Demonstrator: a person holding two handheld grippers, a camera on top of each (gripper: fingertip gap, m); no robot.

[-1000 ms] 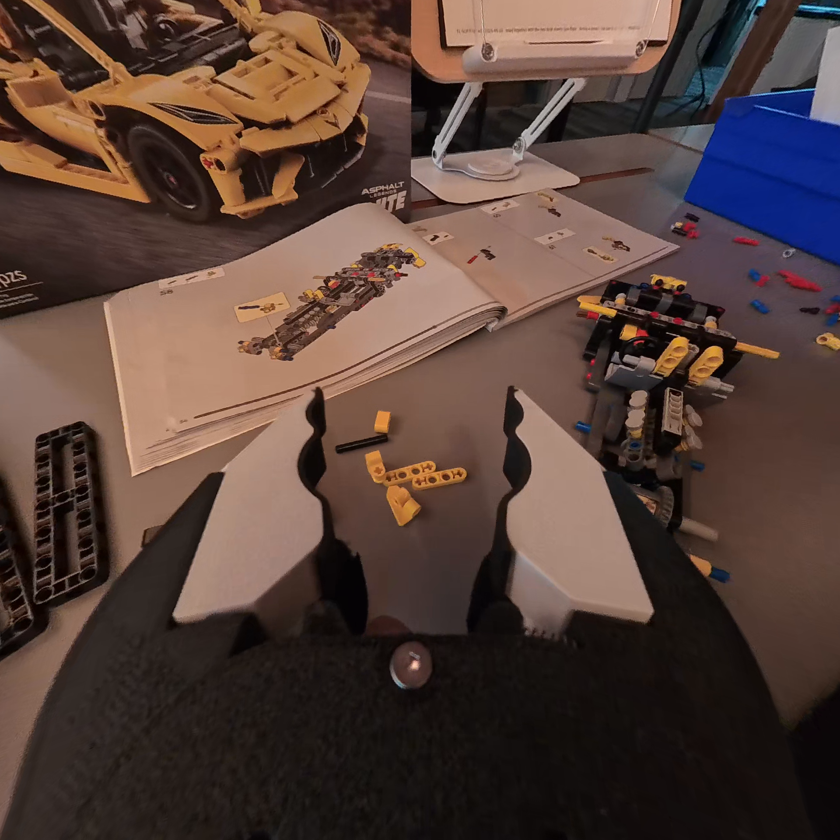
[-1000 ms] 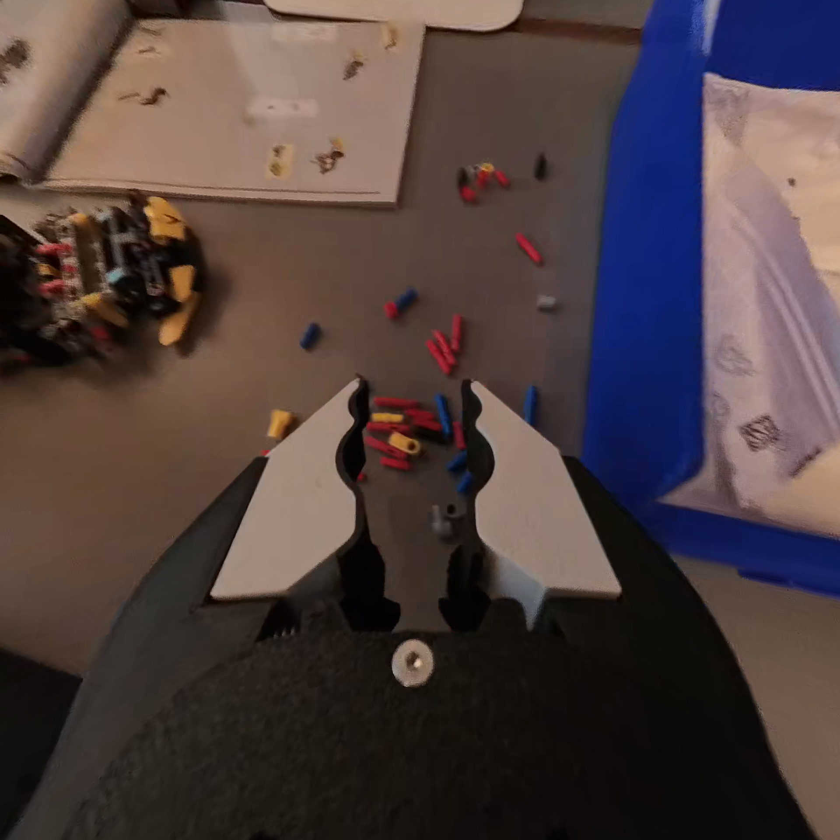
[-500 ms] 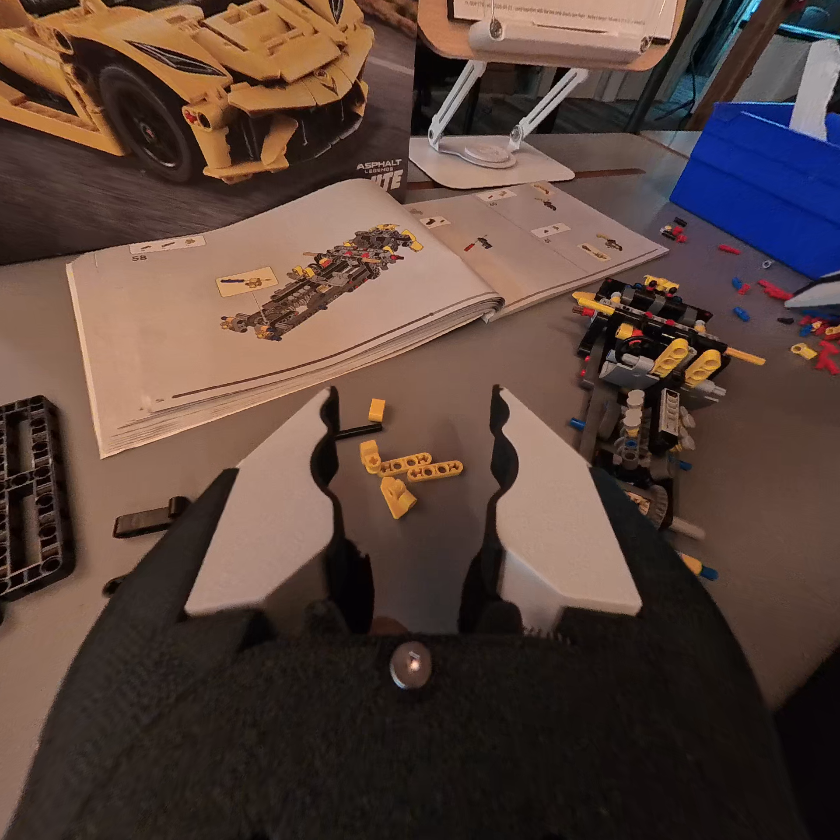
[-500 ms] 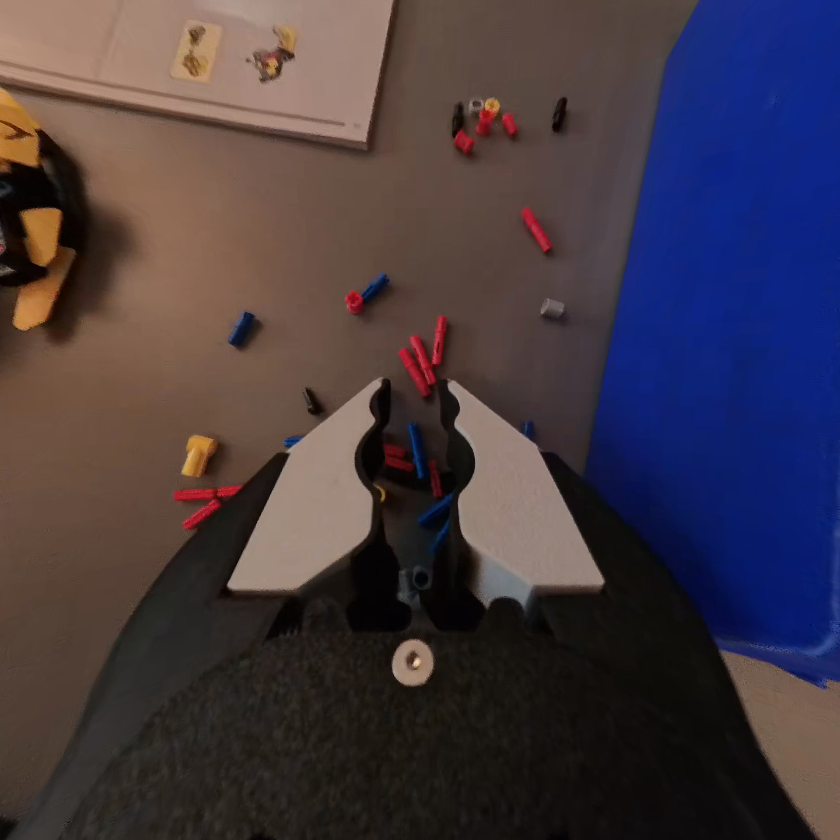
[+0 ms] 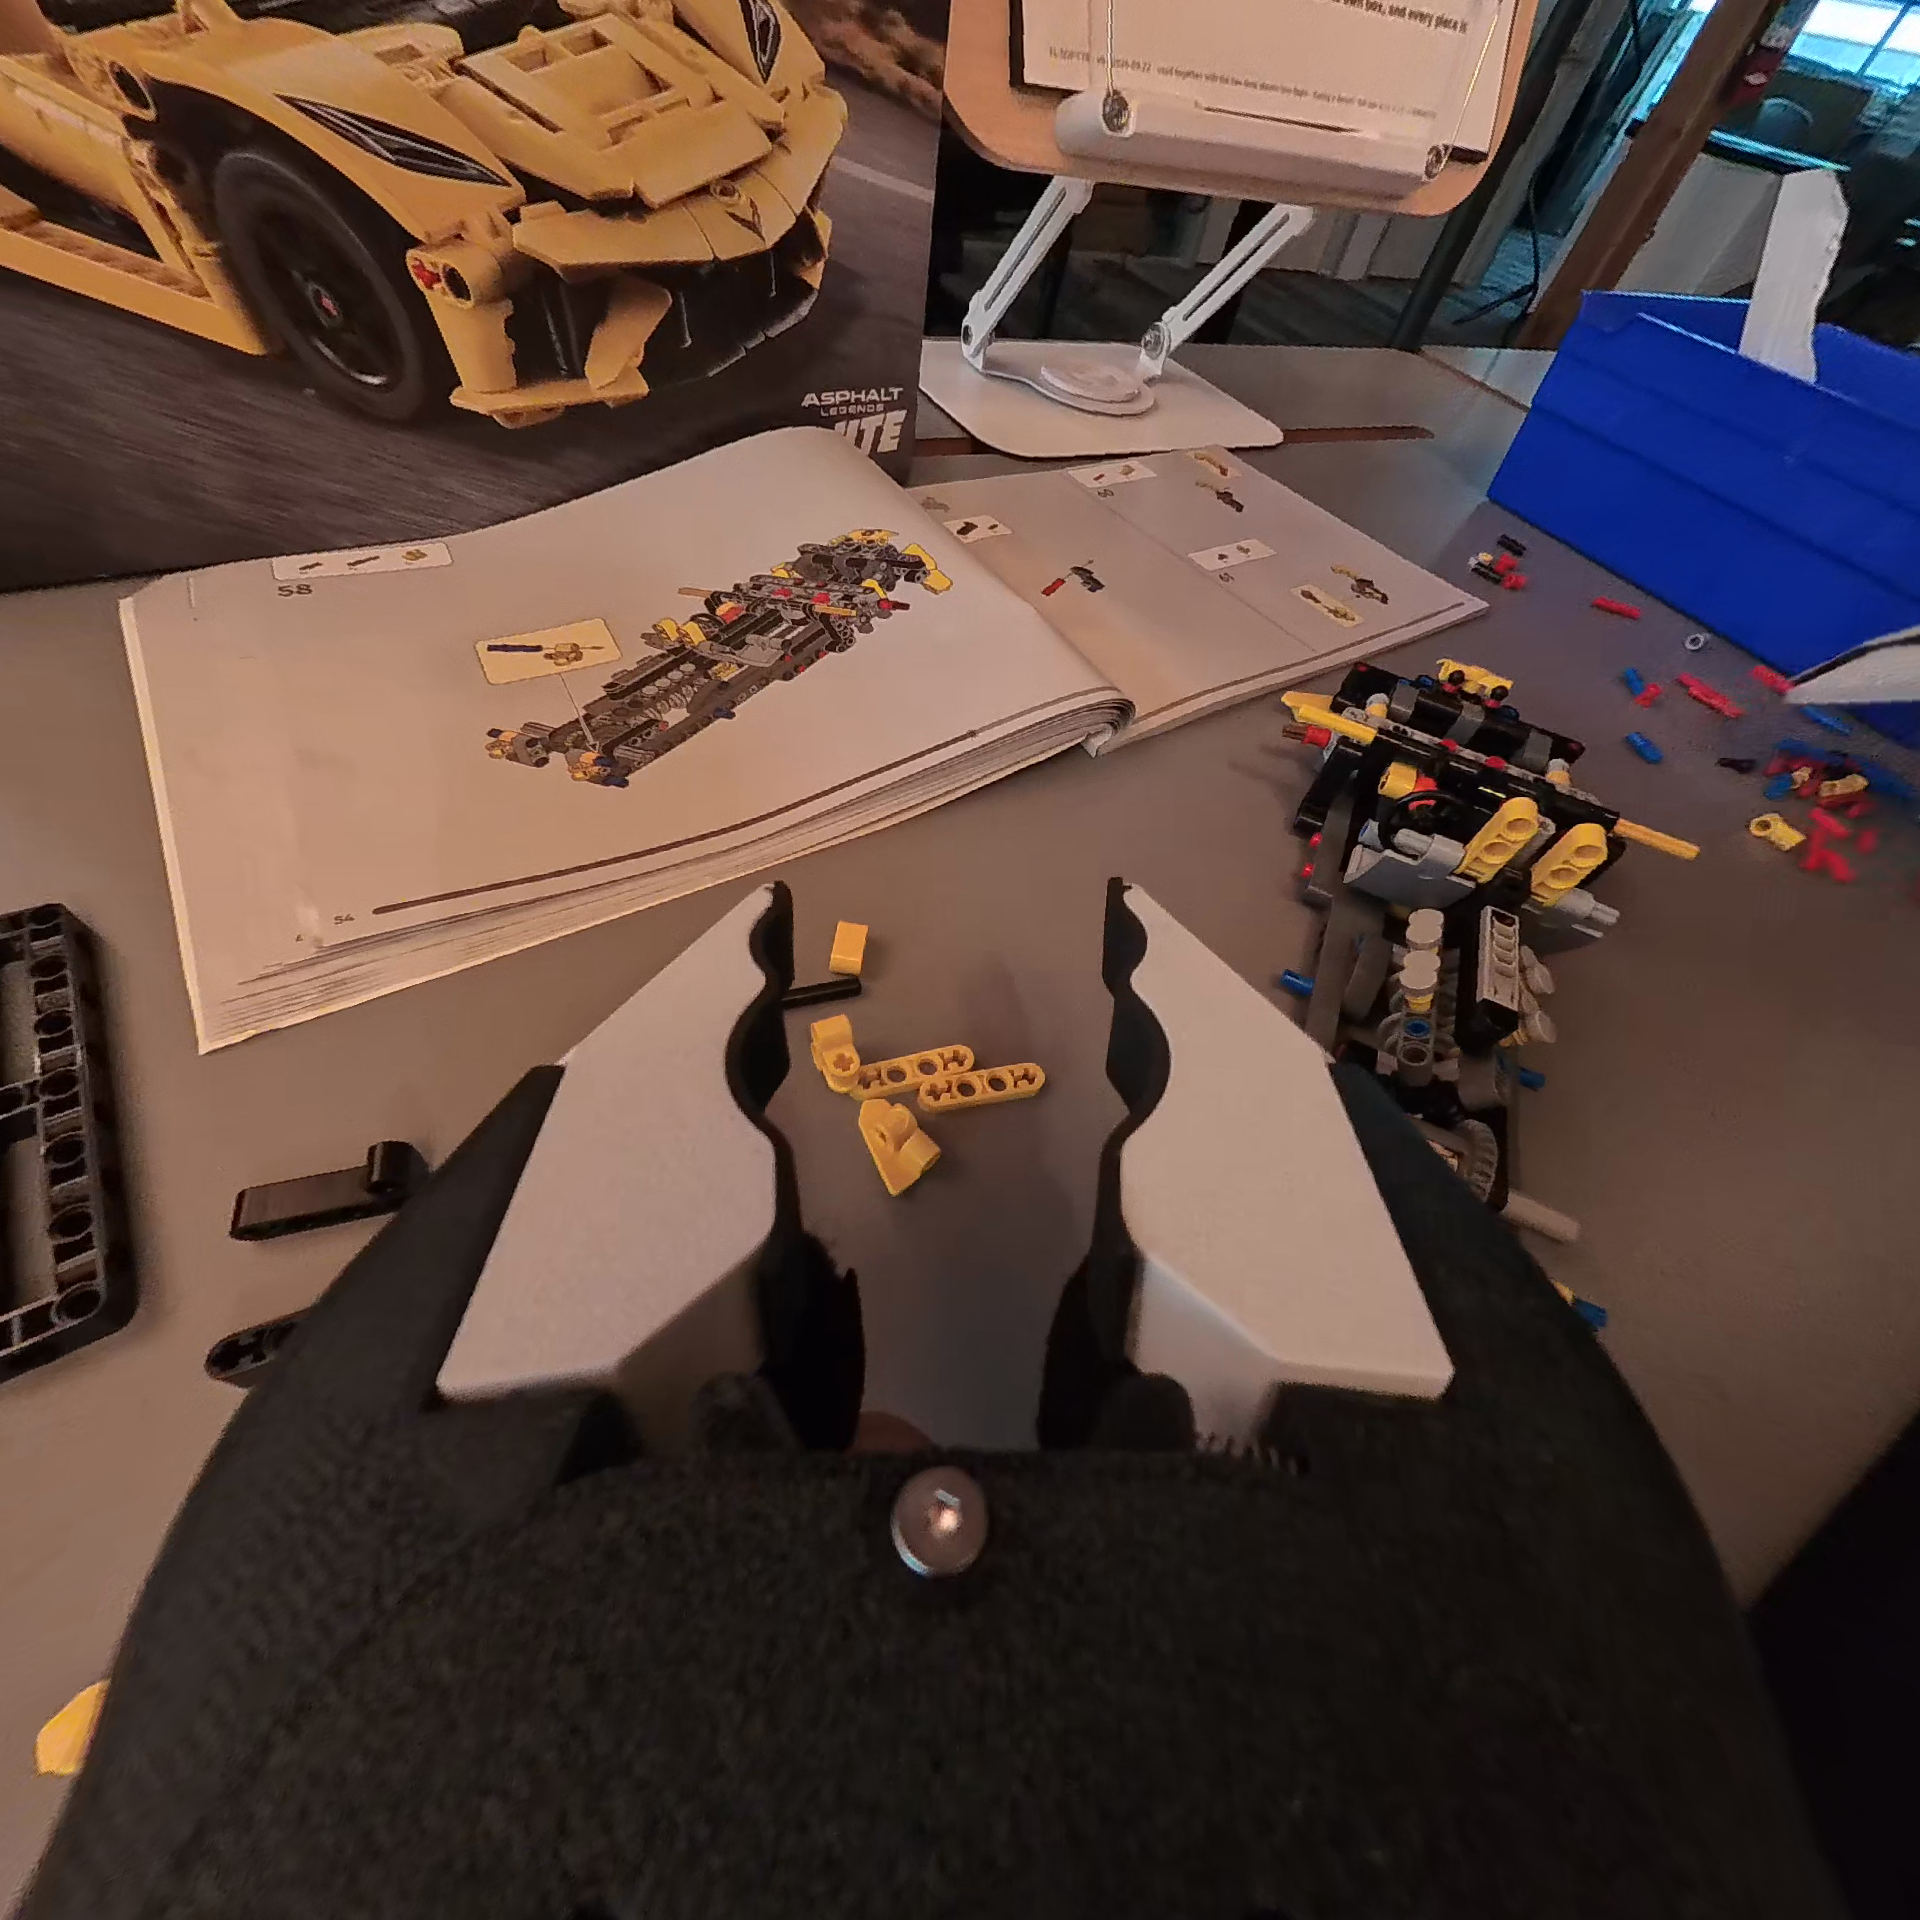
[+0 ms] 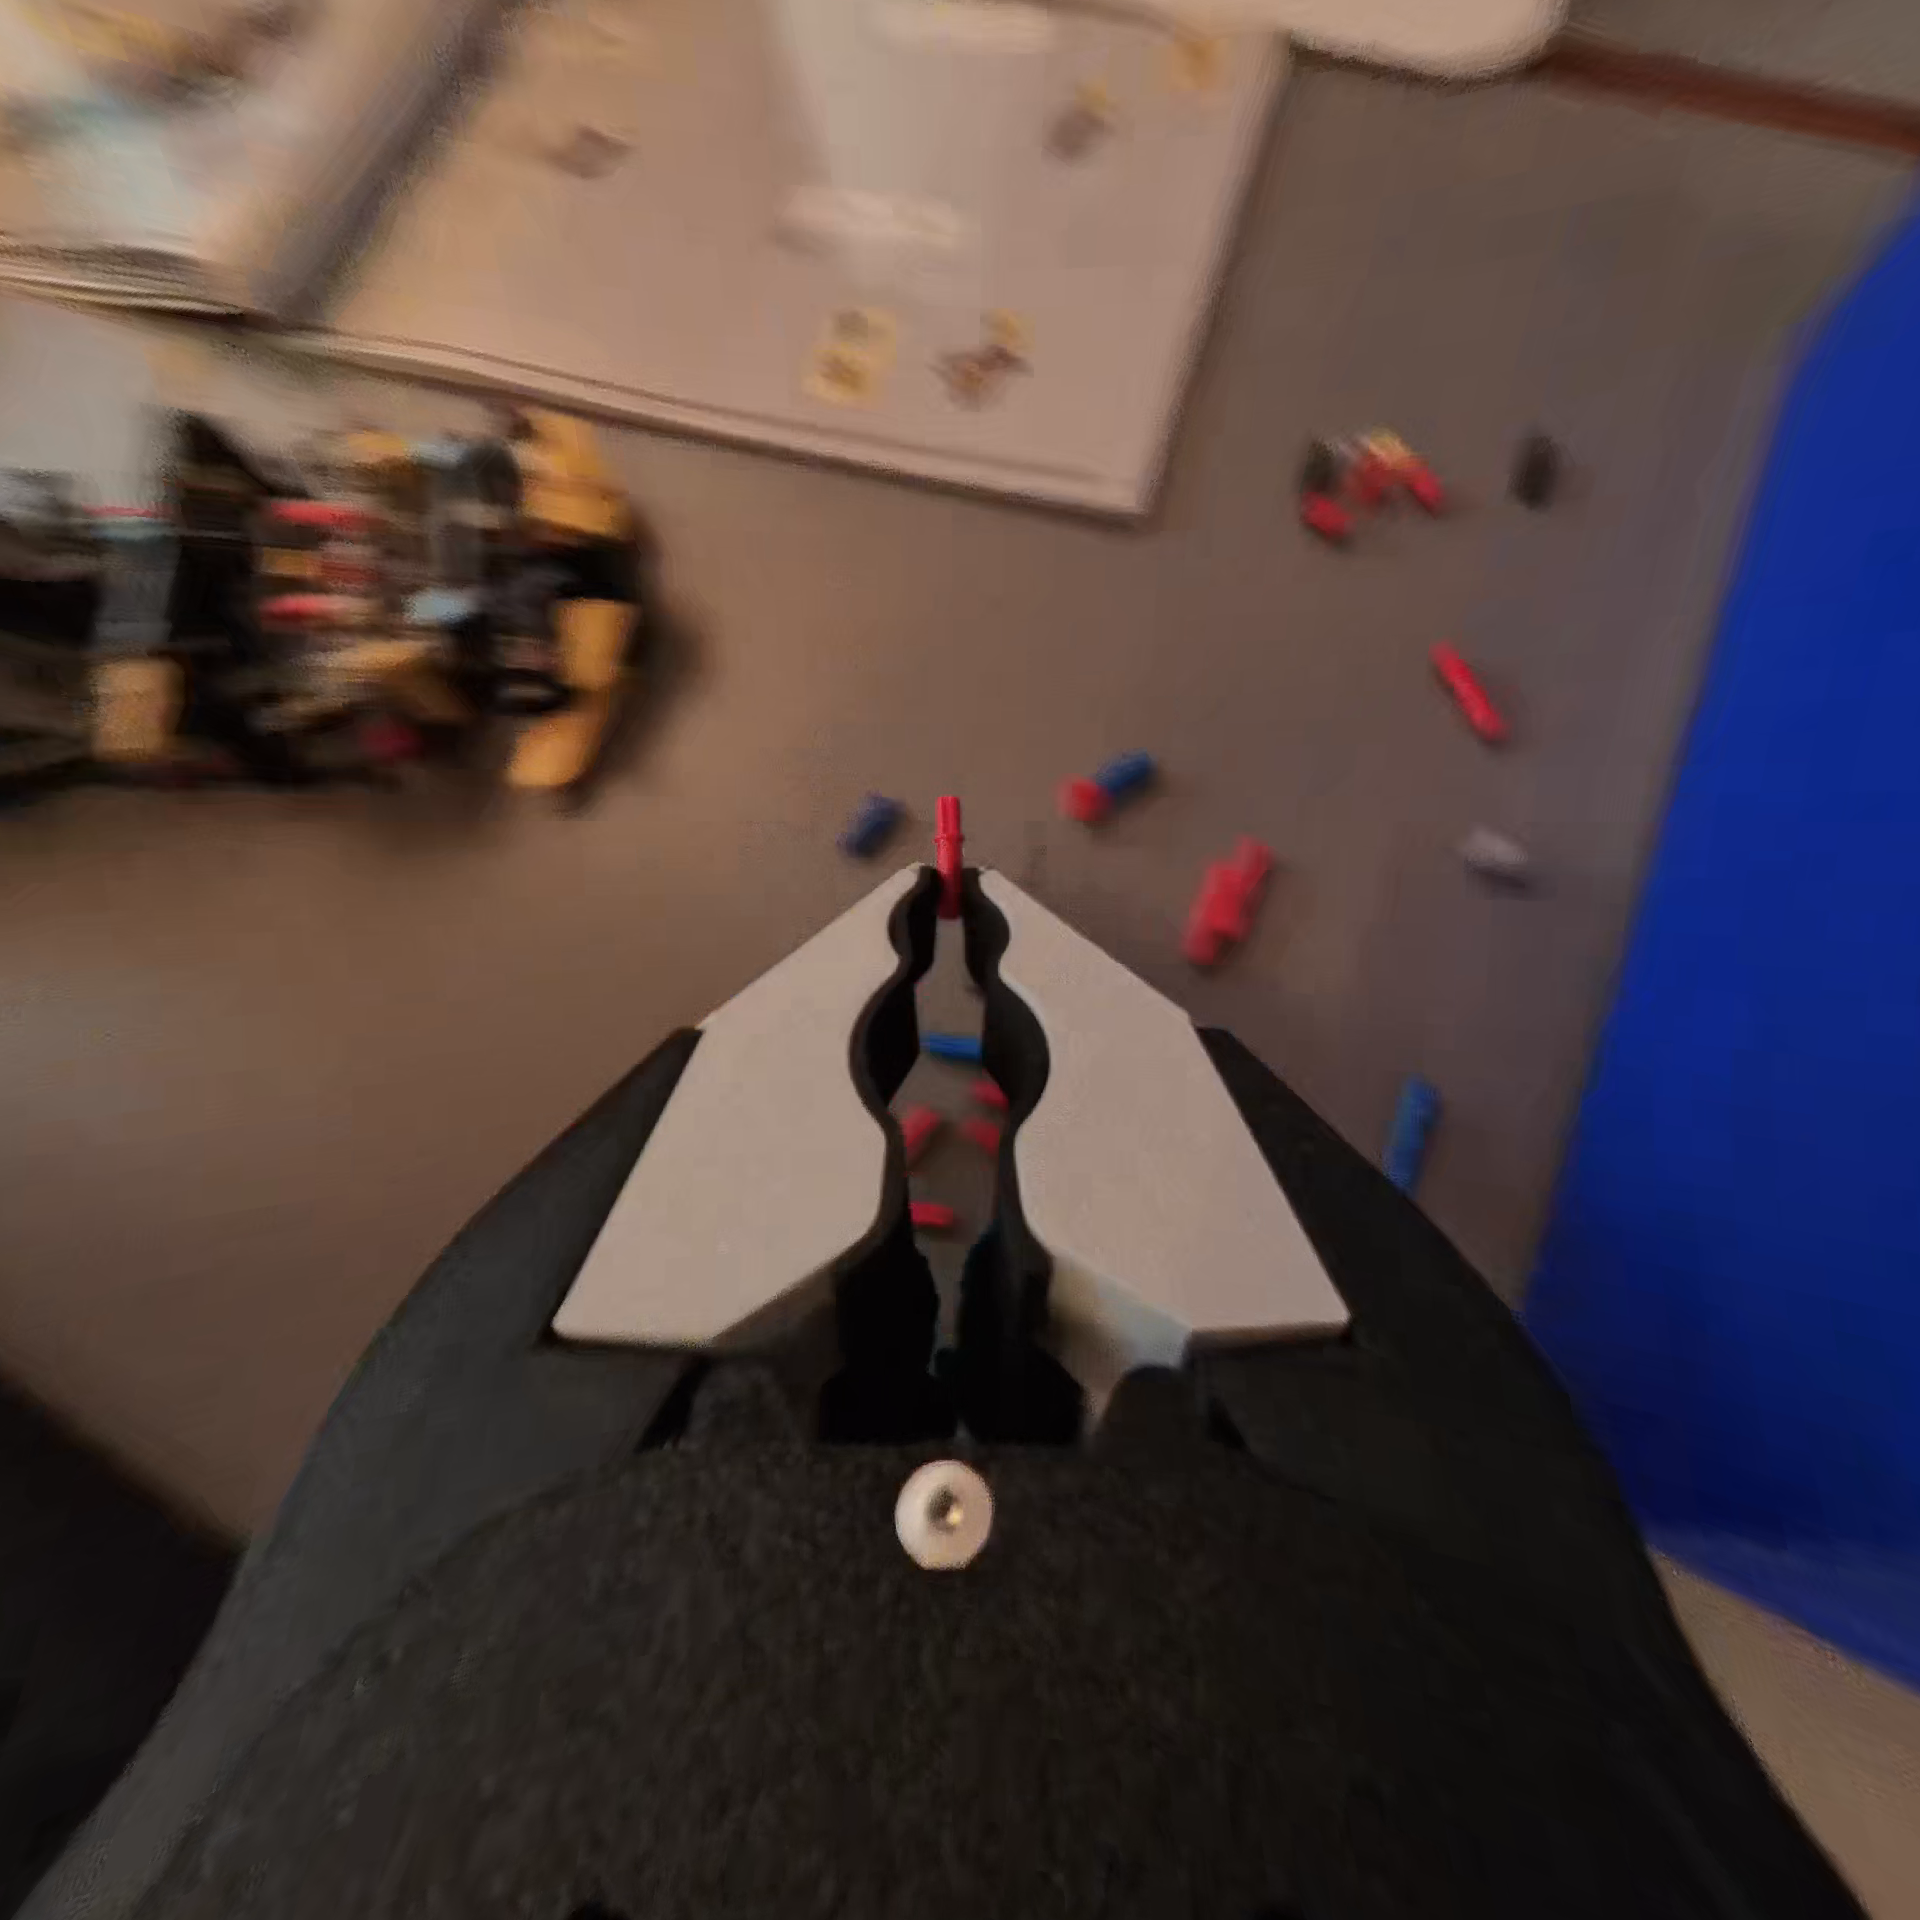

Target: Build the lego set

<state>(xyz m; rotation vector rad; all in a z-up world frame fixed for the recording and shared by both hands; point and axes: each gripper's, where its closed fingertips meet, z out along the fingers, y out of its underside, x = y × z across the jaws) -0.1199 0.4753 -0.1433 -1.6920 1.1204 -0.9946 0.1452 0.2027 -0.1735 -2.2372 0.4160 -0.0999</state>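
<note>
Printed lettering on set box [image 5: 416,312], numbered manual pages [image 5: 623,707]

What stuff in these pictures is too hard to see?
- Right wrist view: the half-built car is smeared by motion blur, so its pieces cannot be told apart.
- Right wrist view: the lower end of the red pin is hidden between the right gripper fingertips.
- Left wrist view: the black frame is cut off by the left edge.
- Left wrist view: the blue bin inside is hidden by its wall.

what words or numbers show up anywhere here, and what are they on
I don't copy writing; here is what bears it.
Set box: white lettering, lower right corner.
Instruction booklet: page numbers, step numbers.
Sheet on white stand: fine print, too small.
Right wrist view: too blurred.
</note>
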